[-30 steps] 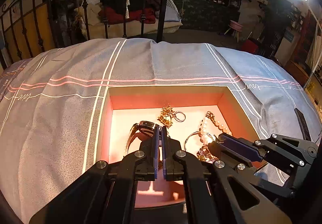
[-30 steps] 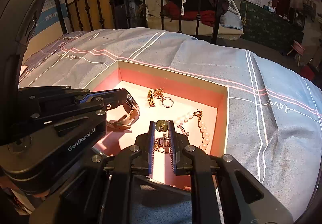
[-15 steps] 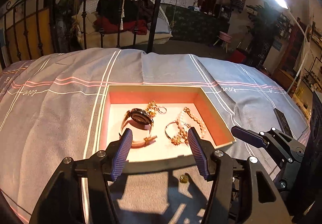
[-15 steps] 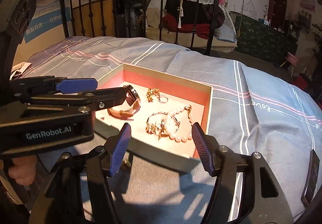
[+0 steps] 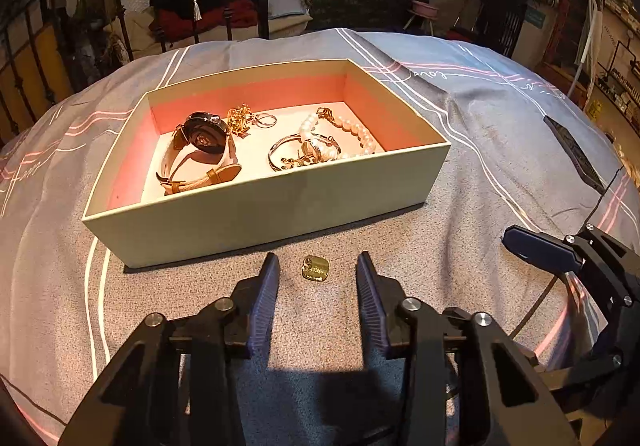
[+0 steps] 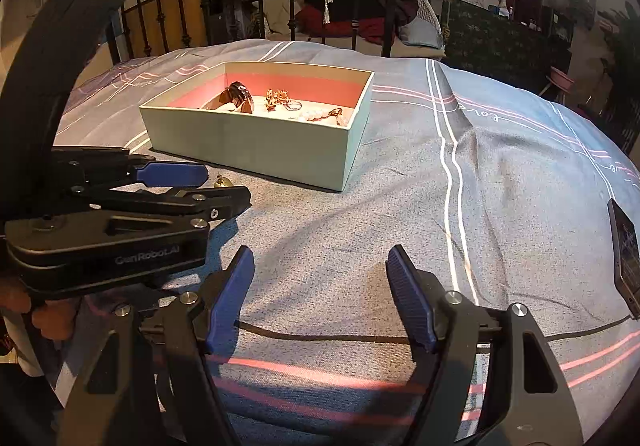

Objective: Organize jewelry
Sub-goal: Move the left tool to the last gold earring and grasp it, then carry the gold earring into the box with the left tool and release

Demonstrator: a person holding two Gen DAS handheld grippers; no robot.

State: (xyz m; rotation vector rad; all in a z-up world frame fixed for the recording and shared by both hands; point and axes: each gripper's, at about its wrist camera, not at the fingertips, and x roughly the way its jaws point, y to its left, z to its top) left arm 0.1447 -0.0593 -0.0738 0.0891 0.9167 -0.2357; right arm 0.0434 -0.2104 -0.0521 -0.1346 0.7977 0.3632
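- My left gripper (image 5: 316, 278) stands wide open and holds nothing; a small gold charm (image 5: 315, 268) lies on the grey bedspread (image 5: 460, 173) between its fingertips, just in front of the box (image 5: 264, 201).
- My right gripper (image 6: 320, 278) is also spread wide and empty, over bare bedspread, well back from the box.
- Inside the box lie a watch (image 5: 202, 149), a pearl bracelet (image 5: 352, 133) and gold pieces.

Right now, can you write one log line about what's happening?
left gripper: open, gold charm between fingers, on bedspread | right gripper: open, empty | box: holds watch, pearls
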